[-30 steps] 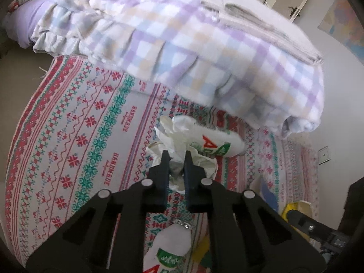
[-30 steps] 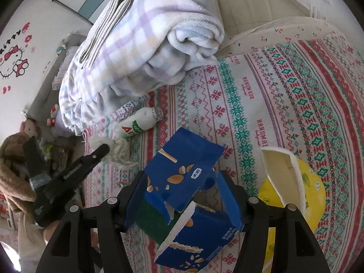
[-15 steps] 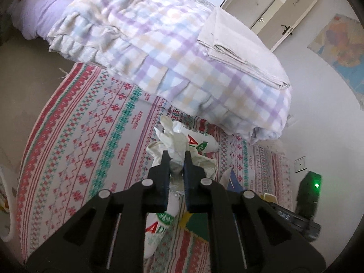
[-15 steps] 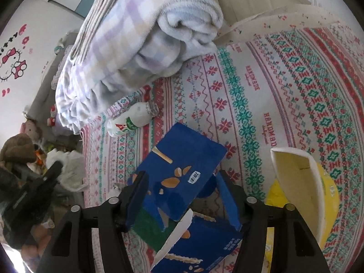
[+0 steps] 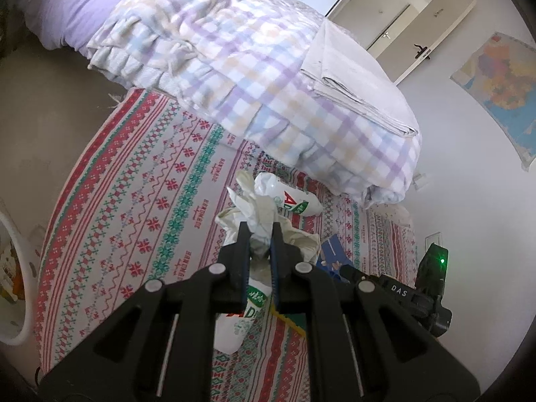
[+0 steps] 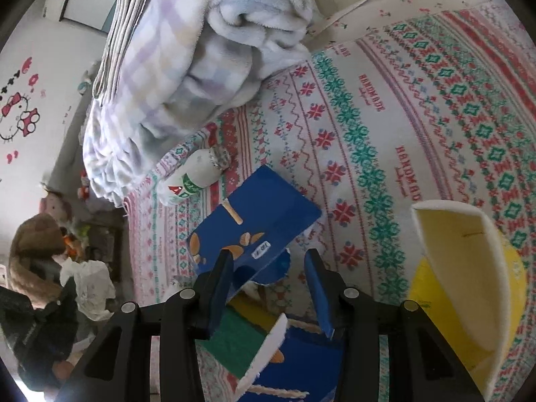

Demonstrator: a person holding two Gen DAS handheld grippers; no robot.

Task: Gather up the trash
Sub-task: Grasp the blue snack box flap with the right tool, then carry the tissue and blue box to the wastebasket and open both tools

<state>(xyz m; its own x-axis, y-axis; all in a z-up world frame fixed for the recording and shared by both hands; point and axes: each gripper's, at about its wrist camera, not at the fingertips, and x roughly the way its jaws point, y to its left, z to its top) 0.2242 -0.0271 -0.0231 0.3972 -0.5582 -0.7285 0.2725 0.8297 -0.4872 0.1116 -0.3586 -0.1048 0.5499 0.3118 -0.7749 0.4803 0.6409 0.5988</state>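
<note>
L gripper (image 5: 257, 234) clamps crumpled tissue (image 5: 258, 206). R gripper (image 6: 269, 266) jaws, just closing, half-wide astride blue carton (image 6: 254, 231) flap; risk: thin flap buckles, slips out.

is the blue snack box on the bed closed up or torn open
Torn open. In the right wrist view the blue box has one panel lifted like a flap, and a white inner flap sticks up from the part lying below it.

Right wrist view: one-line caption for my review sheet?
Right gripper, jaws just closing, straddles a torn blue carton on the patterned bedspread.
</note>
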